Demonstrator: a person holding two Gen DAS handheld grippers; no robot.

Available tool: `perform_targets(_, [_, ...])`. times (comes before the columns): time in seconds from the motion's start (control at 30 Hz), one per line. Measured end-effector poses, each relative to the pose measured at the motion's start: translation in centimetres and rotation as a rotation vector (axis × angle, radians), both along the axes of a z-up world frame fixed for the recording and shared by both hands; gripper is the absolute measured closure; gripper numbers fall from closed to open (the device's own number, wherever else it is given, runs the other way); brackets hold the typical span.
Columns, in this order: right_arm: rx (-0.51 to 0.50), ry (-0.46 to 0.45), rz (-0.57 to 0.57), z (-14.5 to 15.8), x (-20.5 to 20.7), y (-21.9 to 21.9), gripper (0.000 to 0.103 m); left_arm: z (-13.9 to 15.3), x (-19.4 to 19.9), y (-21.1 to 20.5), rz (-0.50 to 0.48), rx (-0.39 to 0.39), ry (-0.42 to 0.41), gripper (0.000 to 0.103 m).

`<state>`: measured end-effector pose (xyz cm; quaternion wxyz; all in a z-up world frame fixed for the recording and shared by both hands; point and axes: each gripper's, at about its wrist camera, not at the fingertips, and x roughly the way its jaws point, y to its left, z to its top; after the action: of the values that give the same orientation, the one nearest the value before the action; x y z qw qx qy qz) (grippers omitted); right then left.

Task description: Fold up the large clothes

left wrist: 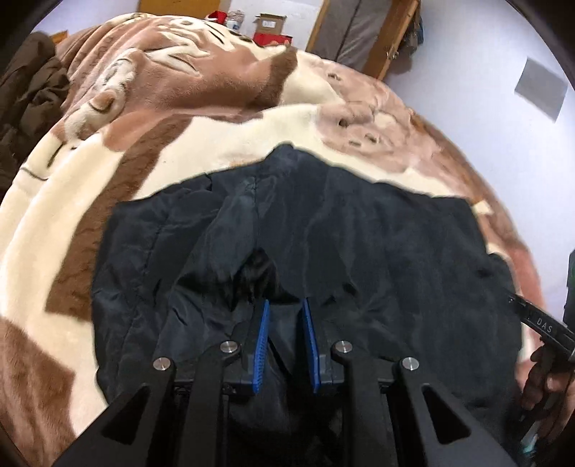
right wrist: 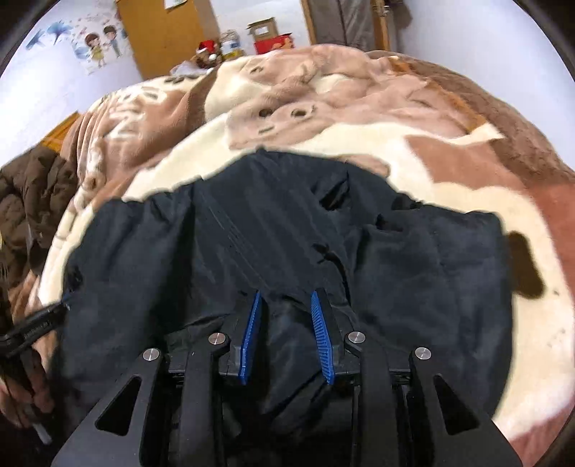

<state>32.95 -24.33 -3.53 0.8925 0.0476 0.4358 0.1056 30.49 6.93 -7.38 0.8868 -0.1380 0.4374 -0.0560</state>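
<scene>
Brown/cream plush blanket [left wrist: 215,136] w/ brown coat [right wrist: 32,201] at edge; boxes [right wrist: 267,34], wall stickers [right wrist: 97,41] behind.

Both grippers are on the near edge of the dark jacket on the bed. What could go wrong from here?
1. Each gripper, left and right, pinches only a small bunch of the dark jacket, so the slick fabric may slip out when lifted.
2. The jacket is already creased and bunched at the middle, so a fold may come out uneven.
3. The plush blanket under it is soft and rumpled, and may drag or shift with the jacket.
</scene>
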Motion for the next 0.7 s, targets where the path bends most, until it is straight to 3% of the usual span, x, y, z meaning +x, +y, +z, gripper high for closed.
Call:
perform_targets(0.1, [0.087,-0.063,0.035,2.5,-3.3,0.8,0.074,2.4,-2.8,0.1,-0.028,-0.047,-0.068,0.083])
perform_targets(0.2, [0.119,-0.027,0.111,1.4,-5.9,3.1,0.074,3.1,-5.6,-1.7,-0.097,-0.081,-0.089,0.083])
perform_targets(0.3, [0.065,0.057,0.137,-2.2,-6.1,4.8,0.074,1.1,-6.4,-4.5,-0.172,-0.041,-0.036,0.083])
perform_targets(0.43, [-0.004,0.138,0.114,-6.6,-4.5,4.6,0.074,-3.1,-5.4,-5.8,-0.158,-0.001,0.049,0.083])
perform_targets(0.53, [0.006,0.152,0.107,-7.5,-3.7,4.3,0.074,-3.8,-4.7,-5.8,-0.142,0.003,0.056,0.083])
perform_targets(0.7, [-0.021,0.127,0.111,-8.4,-3.6,4.8,0.074,-4.3,-4.0,-6.7,-0.150,0.085,0.056,0.083])
